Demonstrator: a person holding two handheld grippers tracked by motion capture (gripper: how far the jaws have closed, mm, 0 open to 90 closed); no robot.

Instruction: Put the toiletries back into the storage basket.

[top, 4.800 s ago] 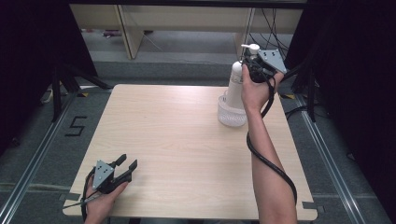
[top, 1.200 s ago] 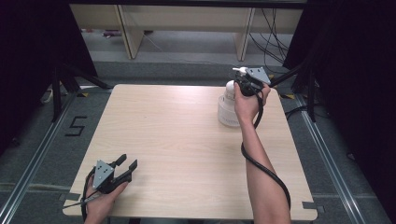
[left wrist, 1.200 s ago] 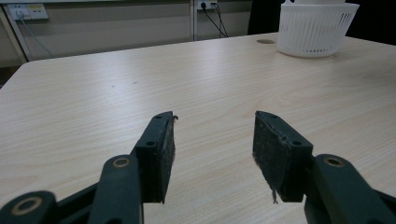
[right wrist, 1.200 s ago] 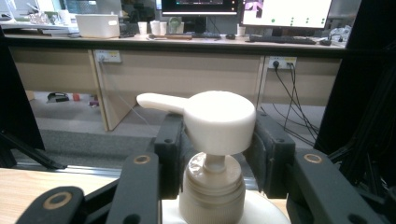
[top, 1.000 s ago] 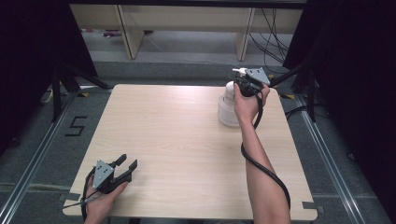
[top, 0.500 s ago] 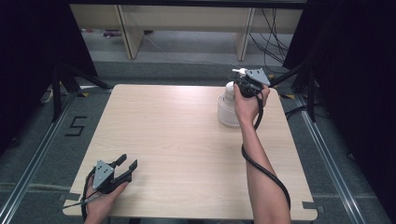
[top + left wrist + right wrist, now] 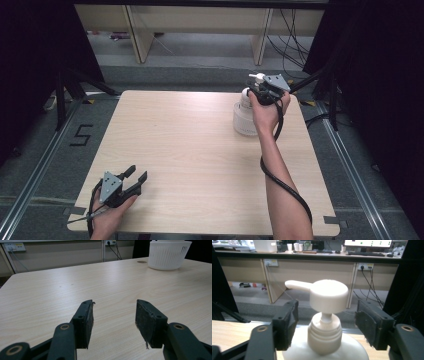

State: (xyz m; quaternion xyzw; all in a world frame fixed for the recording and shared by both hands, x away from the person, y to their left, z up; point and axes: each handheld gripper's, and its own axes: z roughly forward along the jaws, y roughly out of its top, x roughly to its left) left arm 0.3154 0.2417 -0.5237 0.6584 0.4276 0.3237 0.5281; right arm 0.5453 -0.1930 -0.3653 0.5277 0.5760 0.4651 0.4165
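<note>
Right gripper point(image 7: 261, 85) hovers at pump bottle point(image 7: 248, 98) in white basket point(image 7: 244, 122); left gripper point(image 7: 131, 181) rests near the table point(image 7: 200, 165) edge.

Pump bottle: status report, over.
Right gripper open, jaws either side of pump bottle neck, not touching. Bottle upright in white basket, far right of table. Left gripper open, idle near edge. Nothing in the way.

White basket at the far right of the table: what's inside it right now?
A white pump bottle stands in the white basket, its pump head between the open right gripper jaws, untouched. The basket wall and the hand hide the bottle's base and anything else inside.
</note>
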